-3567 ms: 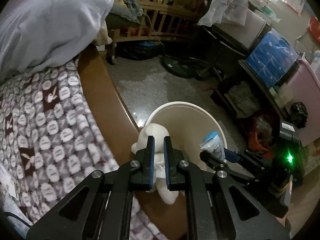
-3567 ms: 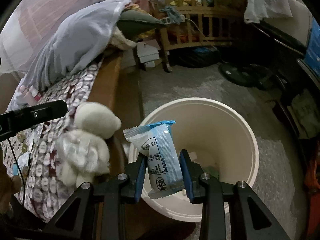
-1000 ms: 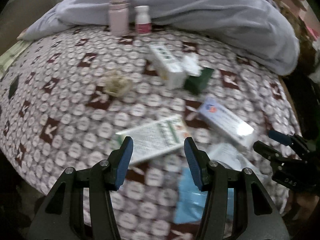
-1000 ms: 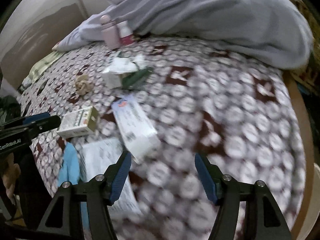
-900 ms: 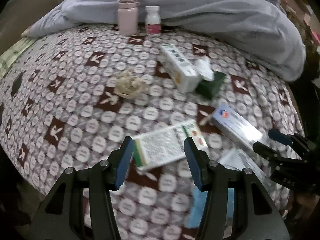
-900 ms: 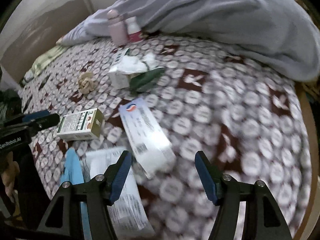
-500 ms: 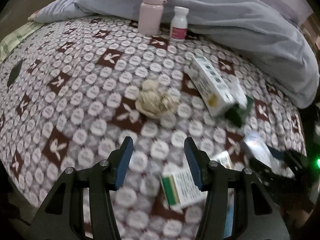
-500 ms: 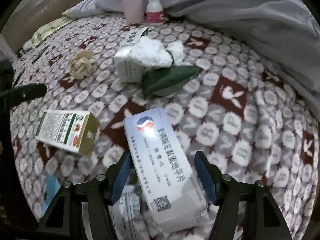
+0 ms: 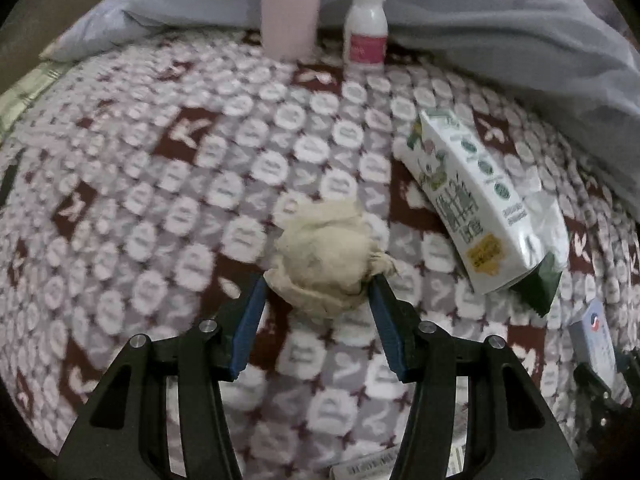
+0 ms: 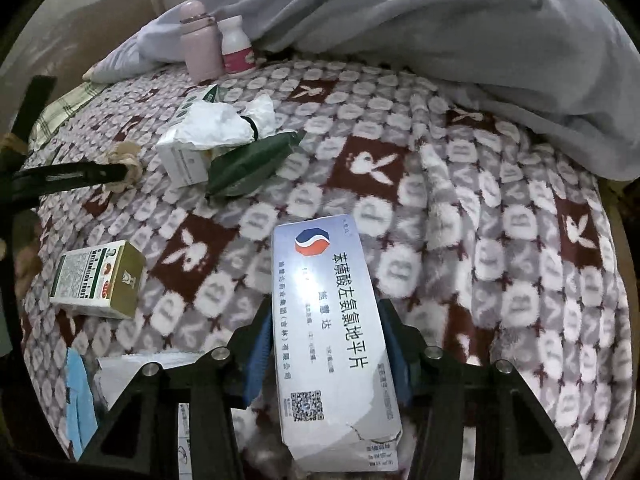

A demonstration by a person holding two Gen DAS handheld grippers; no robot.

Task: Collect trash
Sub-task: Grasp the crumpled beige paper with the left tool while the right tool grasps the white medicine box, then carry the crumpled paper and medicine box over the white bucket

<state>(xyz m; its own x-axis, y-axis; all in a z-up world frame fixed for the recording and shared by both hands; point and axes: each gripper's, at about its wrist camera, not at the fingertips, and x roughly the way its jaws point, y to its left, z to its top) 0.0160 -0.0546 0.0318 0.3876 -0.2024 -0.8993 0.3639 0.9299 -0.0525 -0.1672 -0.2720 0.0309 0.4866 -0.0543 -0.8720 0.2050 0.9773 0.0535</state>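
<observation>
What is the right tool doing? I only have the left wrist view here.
Observer: The right tool has the white medicine box between its pads, which press on both long sides.
Operator: Anything else near it?
Observer: A small green-and-gold box lies flat on the blanket, to the left of it in the picture.
Operator: And below that?
Observer: A blue packet lies nearer the camera, partly behind the tool's arm.

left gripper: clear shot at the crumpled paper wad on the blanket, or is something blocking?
Probably yes. The left gripper already straddles the crumpled paper wad, jaws closing, nothing between. The white carton lies off to the side, apart from it.
</observation>
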